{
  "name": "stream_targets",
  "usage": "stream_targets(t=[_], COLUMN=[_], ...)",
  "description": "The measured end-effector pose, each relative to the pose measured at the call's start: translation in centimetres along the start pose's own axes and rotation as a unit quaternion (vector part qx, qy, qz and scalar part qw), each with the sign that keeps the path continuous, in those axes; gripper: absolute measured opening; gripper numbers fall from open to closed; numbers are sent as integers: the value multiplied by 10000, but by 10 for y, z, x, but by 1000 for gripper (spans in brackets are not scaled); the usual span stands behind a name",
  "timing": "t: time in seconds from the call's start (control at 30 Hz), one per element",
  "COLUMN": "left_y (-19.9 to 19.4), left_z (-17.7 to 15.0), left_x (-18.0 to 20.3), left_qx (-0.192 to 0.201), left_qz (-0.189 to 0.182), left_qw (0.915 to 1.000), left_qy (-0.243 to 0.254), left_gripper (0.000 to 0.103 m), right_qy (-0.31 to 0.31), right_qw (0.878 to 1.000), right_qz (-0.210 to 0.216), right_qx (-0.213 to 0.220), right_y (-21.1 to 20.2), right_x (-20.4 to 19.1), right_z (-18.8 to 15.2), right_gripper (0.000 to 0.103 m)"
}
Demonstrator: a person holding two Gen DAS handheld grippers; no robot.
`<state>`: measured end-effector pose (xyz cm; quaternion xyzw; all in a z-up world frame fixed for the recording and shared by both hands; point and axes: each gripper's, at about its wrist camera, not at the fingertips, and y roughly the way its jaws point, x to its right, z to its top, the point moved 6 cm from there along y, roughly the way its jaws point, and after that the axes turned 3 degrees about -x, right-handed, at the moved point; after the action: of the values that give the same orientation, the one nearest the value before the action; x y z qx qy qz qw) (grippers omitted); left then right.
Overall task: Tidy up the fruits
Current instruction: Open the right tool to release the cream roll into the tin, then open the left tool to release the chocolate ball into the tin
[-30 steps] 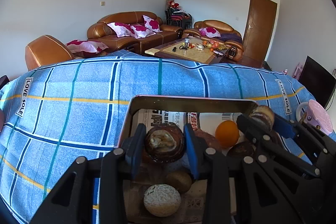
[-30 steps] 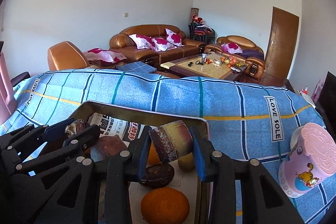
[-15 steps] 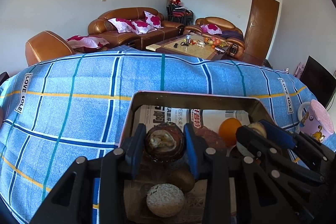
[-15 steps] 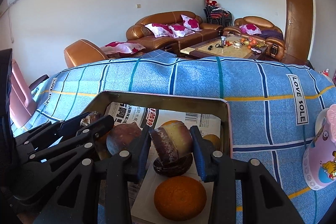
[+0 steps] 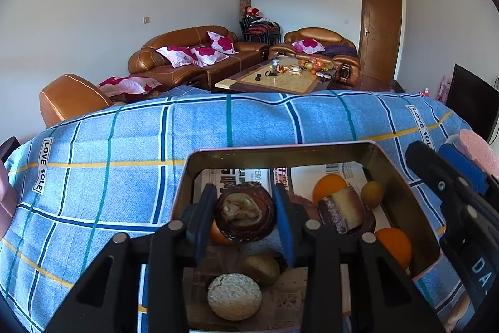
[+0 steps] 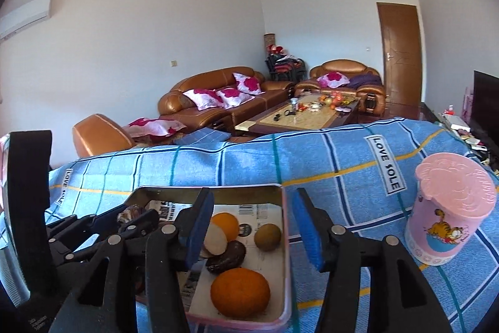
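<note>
Fruit chunk, brown-and-cream cut, just dropped in metal tray; my right tongs opening empty, left tongs still clamp dark round fruit

The tray is showing as thin sheet metal w/ a dull sheen, lined w/ matt printed newspaper. The oranges are looking pebbly & matt; the dark fruit is shining, glossy skin. The round pale fruit is looking rough, cracked. The tablecloth is reading as woven cotton-like cloth, matt. The pink cup is gleaming like smooth plastic. The gripper pads are looking like matt blue rubber on black plastic arms.
</note>
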<state>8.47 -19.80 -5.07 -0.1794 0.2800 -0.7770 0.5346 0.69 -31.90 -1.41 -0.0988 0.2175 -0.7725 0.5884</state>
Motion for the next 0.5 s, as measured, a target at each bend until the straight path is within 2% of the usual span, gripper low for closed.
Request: stream_targets(t=[0.1,0.13,0.17,0.2,0.27,0.3,0.33,0.37,0.5], left_y=[-1,-1,-1,-2,-3,-4,-5,-7,-11], left_z=[0,0,0,1,1,0,0,0,0], left_x=[-3,-4,-4,-5,-7,-6,-5,-4,3], left_qx=[-14,-11,3,20,49,56,77,121,177], left_qz=[47,75,136,192,229,212,205,230,268], left_qw=[10000,10000,9999,9998,9997,9998,9998,9997,9993], left_qy=[-6,-20,-34,-48,-57,-41,-11,27,182], left_gripper=[41,46,57,63,86,92,100,102,103], right_qy=[133,172,215,260,331,359,388,423,499], right_qw=[9999,9998,9997,9996,9994,9993,9992,9990,9974], right_qz=[-73,-68,-68,-77,-92,-106,-127,-155,-272], right_qx=[-25,-37,-48,-48,-24,-11,13,75,450], right_y=[0,1,0,-1,-4,-5,-7,-10,-26], right_x=[10,11,13,15,17,19,20,21,26], right_z=[-1,-1,0,-1,-2,-3,-3,-4,-2], right_gripper=[55,55,55,55,55,56,66,77,80])
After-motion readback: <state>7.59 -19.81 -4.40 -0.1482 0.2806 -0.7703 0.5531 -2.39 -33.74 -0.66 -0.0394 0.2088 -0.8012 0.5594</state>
